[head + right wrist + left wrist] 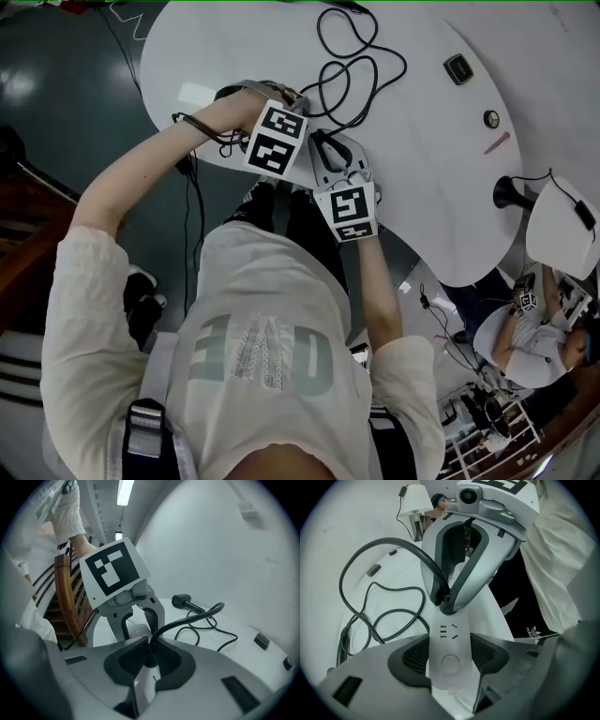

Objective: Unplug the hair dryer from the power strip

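A white power strip [451, 653] lies at the near edge of the white table [431, 187]. My left gripper [451, 657] points steeply down, and both pads press on the strip's sides. A black plug [150, 657] sits in the strip, and its cord [361, 66] loops away over the table. My right gripper [150, 662] comes in from the near side and is shut on that plug; in the left gripper view its jaws straddle the plug [443, 601]. The black hair dryer [183, 601] lies farther back on the table.
A small dark device [458, 68], a round knob [491, 119] and a pink pen [497, 142] lie at the table's right. A second white table [562, 225] and another person [525, 337] are at the right. A wooden chair [70, 606] stands behind the left gripper.
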The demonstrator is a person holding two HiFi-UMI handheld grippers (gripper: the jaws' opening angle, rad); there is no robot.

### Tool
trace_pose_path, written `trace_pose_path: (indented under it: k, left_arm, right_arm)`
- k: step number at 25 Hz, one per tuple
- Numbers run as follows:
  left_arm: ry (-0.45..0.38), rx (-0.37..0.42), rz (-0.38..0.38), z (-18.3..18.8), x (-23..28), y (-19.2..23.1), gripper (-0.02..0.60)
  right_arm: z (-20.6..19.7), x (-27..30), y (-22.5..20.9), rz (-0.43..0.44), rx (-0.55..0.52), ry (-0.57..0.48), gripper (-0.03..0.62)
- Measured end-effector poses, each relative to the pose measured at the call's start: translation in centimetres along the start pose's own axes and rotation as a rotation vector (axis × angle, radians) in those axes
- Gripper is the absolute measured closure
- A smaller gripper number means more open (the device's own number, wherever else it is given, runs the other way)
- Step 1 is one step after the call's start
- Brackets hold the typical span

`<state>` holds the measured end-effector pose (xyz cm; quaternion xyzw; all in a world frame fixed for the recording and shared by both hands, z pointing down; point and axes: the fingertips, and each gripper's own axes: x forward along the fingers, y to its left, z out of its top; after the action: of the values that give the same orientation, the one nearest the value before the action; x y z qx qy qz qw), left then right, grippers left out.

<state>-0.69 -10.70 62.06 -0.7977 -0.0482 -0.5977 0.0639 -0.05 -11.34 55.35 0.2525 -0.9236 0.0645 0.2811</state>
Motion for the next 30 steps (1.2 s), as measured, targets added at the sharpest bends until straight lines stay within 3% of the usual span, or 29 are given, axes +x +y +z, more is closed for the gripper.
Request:
trace_pose_path:
  k: [4, 12, 14, 16, 18, 22, 30]
  left_arm:
    - [0.017, 0.005, -0.005, 0.0, 0.0, 0.1, 0.318]
    - [0.034, 0.003, -0.02, 0.2, 0.3, 0.0, 0.318]
    - [0.022, 0.0, -0.023, 0.3, 0.3, -0.1, 0.318]
    - [0.006, 0.014, -0.023, 0.2, 0.1, 0.0, 0.318]
    - [0.005, 0.021, -0.018, -0.1, -0.2, 0.2, 0.316]
    - [0.014, 0.004, -0.01, -0.2, 0.0, -0.1, 0.317]
    - [0.014, 0.005, -0.011, 0.0, 0.0, 0.0, 0.316]
  right_arm:
    - [0.5, -0.2, -0.2, -0.003, -0.002, 0.012, 0.548]
    - [0.4, -0.6, -0.3, 0.035, 0.101, 0.024, 0.553]
    - [2.8, -2.0, -1.4, 0.051, 0.23, -0.112, 0.554]
    - [10.4, -5.5, -5.4, 0.0, 0.351, -0.406, 0.554]
    - [16.7, -7.5, -8.3, -0.036, 0.241, -0.523, 0.549]
    - [18.3, -7.2, -7.0, 0.099, 0.228, -0.501, 0.534]
    - [14.1, -5.9, -6.7, 0.097, 0.289, -0.35, 0.534]
